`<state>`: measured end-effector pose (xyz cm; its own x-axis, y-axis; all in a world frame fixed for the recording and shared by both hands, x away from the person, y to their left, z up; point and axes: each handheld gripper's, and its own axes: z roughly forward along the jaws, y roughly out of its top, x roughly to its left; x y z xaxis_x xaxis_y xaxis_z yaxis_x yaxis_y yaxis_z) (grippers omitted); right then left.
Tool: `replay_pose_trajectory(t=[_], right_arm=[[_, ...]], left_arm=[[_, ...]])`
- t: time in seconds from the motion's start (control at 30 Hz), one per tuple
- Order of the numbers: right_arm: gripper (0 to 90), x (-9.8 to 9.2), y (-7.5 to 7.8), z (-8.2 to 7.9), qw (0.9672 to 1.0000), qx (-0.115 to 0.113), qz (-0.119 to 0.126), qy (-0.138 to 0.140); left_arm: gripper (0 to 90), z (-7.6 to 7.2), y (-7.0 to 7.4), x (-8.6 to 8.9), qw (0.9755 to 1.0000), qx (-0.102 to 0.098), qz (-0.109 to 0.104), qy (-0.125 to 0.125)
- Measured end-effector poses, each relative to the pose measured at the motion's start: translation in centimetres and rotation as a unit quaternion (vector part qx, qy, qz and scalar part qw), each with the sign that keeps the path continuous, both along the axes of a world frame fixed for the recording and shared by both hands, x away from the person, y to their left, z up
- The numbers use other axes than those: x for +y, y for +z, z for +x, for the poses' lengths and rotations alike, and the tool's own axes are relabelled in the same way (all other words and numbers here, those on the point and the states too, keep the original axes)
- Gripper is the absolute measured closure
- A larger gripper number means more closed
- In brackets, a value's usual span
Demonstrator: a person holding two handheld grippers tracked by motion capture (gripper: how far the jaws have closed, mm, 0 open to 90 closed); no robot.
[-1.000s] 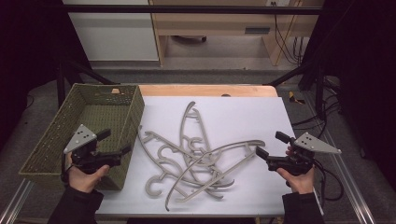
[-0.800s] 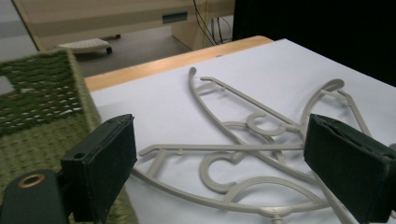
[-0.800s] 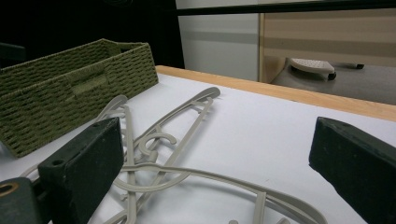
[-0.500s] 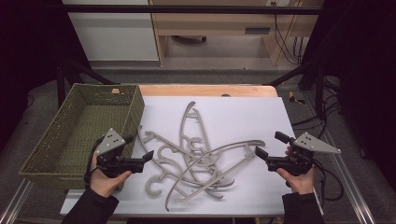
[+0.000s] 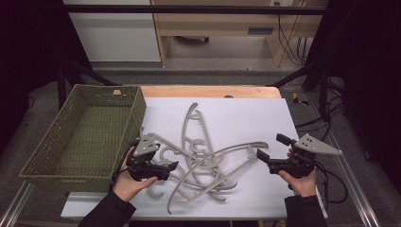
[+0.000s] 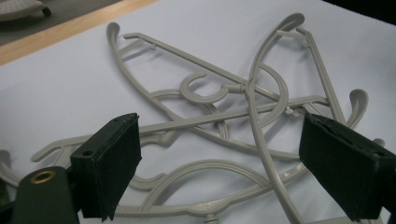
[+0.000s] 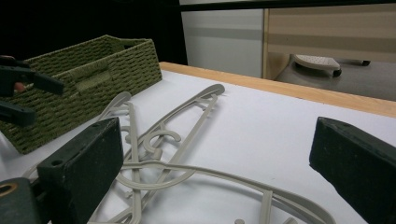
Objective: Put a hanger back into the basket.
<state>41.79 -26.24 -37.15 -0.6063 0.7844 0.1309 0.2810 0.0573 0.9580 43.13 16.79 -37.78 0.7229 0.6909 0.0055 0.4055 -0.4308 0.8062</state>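
Leftmost, a green woven basket [image 5: 85, 135] stood on the surface [image 5: 246, 118], just beside the pile of grey plastic hangers [image 5: 203, 161]. The left gripper [image 5: 165, 166] hovered low over the left edge of that pile, beside the basket's near corner. Its jaws stood wide, had just been closing slightly, and pressed on nothing; several crossed hanger arms lay on the surface between and beyond them. Whether a pad brushed a hanger could not be judged from the blurred left gripper view. The hangers lay tangled at the middle of the white sheet, one reaching toward the far edge. The right gripper [image 5: 263, 157] was held open near the pile's right tip, apart from it.
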Motion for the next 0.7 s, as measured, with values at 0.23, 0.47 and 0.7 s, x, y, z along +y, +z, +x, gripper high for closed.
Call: replay_pose_trajectory(t=[0.23, 0.47, 0.7], right_arm=[[2.8, 0.2, -0.1, 0.1, 1.0, 0.003, -0.003, 0.001], [3.0, 0.3, 0.0, 0.0, 1.0, 0.0, -0.003, 0.001], [2.9, 0.4, 0.0, 0.0, 1.0, 0.0, -0.006, 0.002]], left_arm=[[13.4, 0.9, -1.4, -3.0, 0.9984, 0.034, 0.036, -0.029], [18.6, 1.4, -3.2, -5.6, 0.9948, 0.052, 0.076, -0.045], [31.4, 2.2, -4.2, -6.6, 0.9914, 0.077, 0.087, -0.06]])
